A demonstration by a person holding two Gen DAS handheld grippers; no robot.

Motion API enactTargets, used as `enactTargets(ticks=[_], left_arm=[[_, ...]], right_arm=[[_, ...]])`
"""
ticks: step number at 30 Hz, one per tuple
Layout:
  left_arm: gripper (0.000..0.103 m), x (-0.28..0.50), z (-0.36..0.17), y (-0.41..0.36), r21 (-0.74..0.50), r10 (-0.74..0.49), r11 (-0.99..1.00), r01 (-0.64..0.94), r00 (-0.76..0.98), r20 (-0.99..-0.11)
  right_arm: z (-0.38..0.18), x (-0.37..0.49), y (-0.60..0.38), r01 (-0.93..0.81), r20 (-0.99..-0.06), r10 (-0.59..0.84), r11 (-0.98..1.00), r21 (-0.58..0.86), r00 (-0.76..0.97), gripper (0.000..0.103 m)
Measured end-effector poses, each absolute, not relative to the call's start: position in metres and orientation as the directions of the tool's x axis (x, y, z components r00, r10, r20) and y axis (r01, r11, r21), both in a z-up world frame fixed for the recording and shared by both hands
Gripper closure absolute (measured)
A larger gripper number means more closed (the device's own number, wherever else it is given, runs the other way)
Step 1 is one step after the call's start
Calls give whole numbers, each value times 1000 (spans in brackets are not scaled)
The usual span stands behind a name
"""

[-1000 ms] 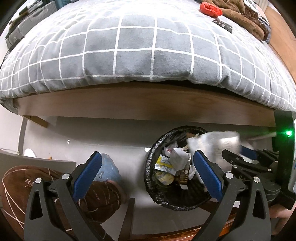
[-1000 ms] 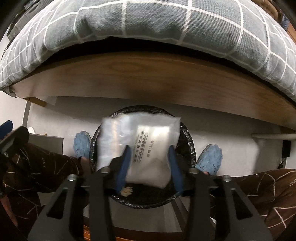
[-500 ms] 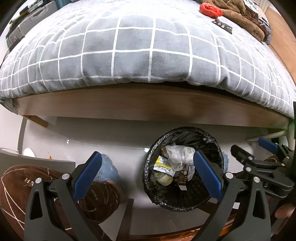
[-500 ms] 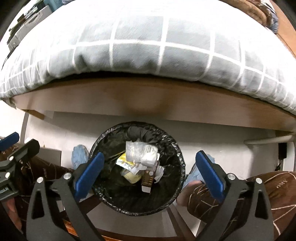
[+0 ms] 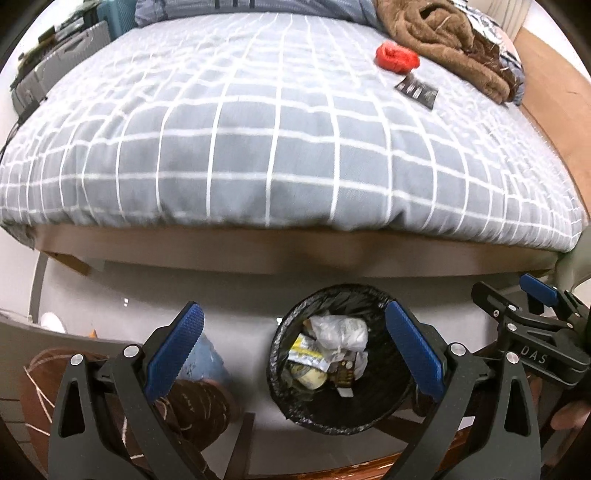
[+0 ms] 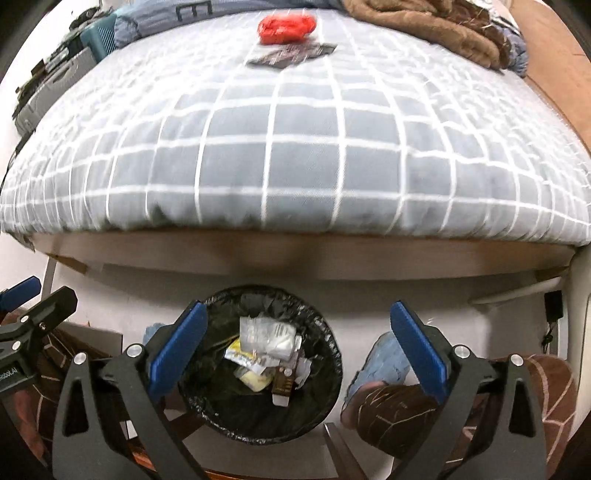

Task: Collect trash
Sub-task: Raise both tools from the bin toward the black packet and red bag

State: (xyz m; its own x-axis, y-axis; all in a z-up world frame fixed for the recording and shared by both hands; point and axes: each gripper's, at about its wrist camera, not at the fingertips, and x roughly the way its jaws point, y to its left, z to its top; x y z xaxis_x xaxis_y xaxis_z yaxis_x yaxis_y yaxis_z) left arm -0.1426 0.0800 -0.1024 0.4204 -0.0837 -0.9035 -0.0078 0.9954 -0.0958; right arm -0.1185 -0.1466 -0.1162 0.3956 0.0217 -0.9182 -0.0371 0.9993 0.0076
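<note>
A round bin with a black liner [image 5: 291, 398] [image 6: 328, 391] stands on the floor by the bed and holds several pieces of trash, a clear plastic packet [image 5: 340, 330] [image 6: 267, 334] on top. My left gripper [image 5: 293, 350] is open and empty above the floor and the bin's left side. My right gripper [image 6: 297, 350] is open and empty, over the bin's right side. On the bed lie a red crumpled bag [image 5: 397, 58] [image 6: 286, 25] and a dark flat wrapper [image 5: 416, 90] [image 6: 291, 55].
The bed with a grey checked duvet [image 5: 258, 140] fills the upper view above its wooden frame [image 5: 295, 251]. A brown blanket [image 5: 450, 40] lies at its far right. A person's feet in blue shoe covers [image 6: 384, 363] and brown trousers flank the bin. Grey boxes [image 5: 55, 66] sit at left.
My right gripper opened and let the clear packet drop into the bin. Both grippers then rose and tilted up, so more of the bed top shows.
</note>
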Motion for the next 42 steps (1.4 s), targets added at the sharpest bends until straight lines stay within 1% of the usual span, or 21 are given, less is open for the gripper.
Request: enactTargets(ticks=[11, 16, 21, 32, 40, 42], left_arm=[[6, -113, -49, 71, -99, -90, 995, 9, 510, -855], [6, -93, -33, 71, -116, -98, 993, 0, 541, -835], [6, -71, -21, 73, -113, -93, 994, -1, 562, -822], [6, -14, -15, 88, -116, -94, 993, -1, 576, -812], [6, 18, -30, 95, -114, -95, 994, 2, 557, -825], [6, 23, -36, 97, -117, -98, 993, 1, 549, -830]], right_arm=[[-61, -84, -165, -7, -869, 4, 1000, 0, 495, 8], [-44, -62, -170, 10, -854, 8, 1000, 15, 520, 8], [-33, -30, -169, 24, -843, -14, 1000, -1, 538, 8], [-42, 58, -150, 48, -849, -4, 999, 25, 529, 8], [-68, 124, -139, 84, -874, -1, 995, 46, 486, 8], [-74, 135, -137, 92, -880, -3, 995, 47, 475, 9]])
